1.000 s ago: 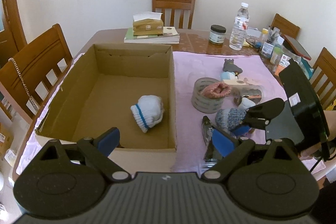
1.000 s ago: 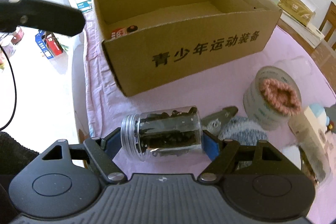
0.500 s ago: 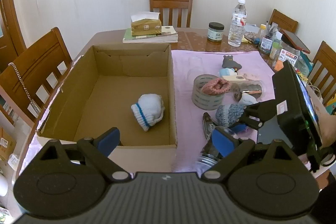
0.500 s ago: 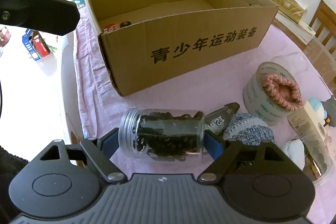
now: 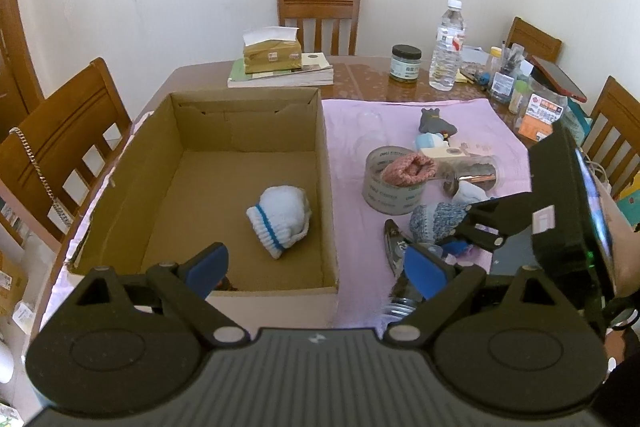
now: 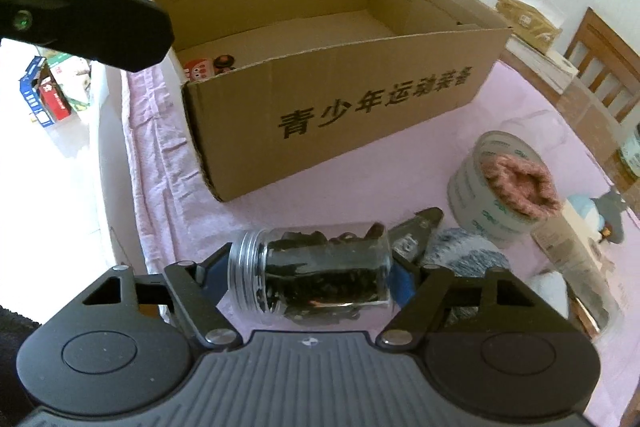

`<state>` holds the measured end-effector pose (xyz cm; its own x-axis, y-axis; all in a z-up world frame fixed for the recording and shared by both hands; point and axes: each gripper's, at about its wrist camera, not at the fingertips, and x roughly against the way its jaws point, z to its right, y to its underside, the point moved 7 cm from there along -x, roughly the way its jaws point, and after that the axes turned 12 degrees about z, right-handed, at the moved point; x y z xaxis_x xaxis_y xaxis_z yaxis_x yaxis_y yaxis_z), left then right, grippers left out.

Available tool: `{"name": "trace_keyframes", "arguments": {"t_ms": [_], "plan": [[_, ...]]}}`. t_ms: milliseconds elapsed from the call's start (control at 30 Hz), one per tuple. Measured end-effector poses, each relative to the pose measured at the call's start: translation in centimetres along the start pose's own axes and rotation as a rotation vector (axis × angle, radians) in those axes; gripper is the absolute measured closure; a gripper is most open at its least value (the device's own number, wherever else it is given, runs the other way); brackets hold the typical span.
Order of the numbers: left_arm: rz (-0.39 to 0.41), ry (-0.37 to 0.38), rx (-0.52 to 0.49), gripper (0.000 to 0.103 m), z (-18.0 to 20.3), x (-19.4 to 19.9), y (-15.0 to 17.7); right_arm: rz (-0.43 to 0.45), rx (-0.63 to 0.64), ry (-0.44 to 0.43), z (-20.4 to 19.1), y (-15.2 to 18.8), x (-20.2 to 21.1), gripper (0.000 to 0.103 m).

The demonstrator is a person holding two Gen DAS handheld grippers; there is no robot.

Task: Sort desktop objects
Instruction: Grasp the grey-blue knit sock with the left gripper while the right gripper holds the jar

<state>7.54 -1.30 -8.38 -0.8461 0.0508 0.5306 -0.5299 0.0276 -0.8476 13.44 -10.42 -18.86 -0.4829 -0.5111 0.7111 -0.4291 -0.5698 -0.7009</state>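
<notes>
My right gripper is shut on a clear plastic jar of dark pieces, held sideways just above the pink cloth. The open cardboard box stands beyond it. In the left wrist view the box holds a white sock with a blue stripe. My left gripper is open and empty above the box's near right corner. The right gripper shows to its right, over a grey-blue knit sock and pliers.
A tape roll with a pink sock in it, a lying clear jar, a toy figure and a white sock lie on the cloth. Books, tissue box, bottle and jars stand at the back. Chairs surround the table.
The right gripper has lifted the jar off the cloth and drawn back a little from the box. The left gripper has risen and pulled back slightly, still open.
</notes>
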Motion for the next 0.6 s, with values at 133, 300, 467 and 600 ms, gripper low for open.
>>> {"name": "trace_keyframes", "arguments": {"t_ms": [133,300,467,600], "plan": [[0.008,0.032,-0.014,0.008,0.9,-0.5,-0.4,0.003,-0.030,-0.010,0.5,0.2,1.5,0.023],[0.010,0.107,-0.036,0.008,2.9,-1.3,-0.9,0.009,-0.055,0.015,1.3,1.1,3.6,0.023],[-0.003,0.179,-0.017,0.004,4.9,-2.5,-1.4,0.015,-0.114,0.061,2.8,2.5,5.6,0.023],[-0.008,0.237,-0.020,0.004,6.9,-3.4,-1.9,0.013,-0.160,0.108,4.1,3.9,7.1,0.023]]}}
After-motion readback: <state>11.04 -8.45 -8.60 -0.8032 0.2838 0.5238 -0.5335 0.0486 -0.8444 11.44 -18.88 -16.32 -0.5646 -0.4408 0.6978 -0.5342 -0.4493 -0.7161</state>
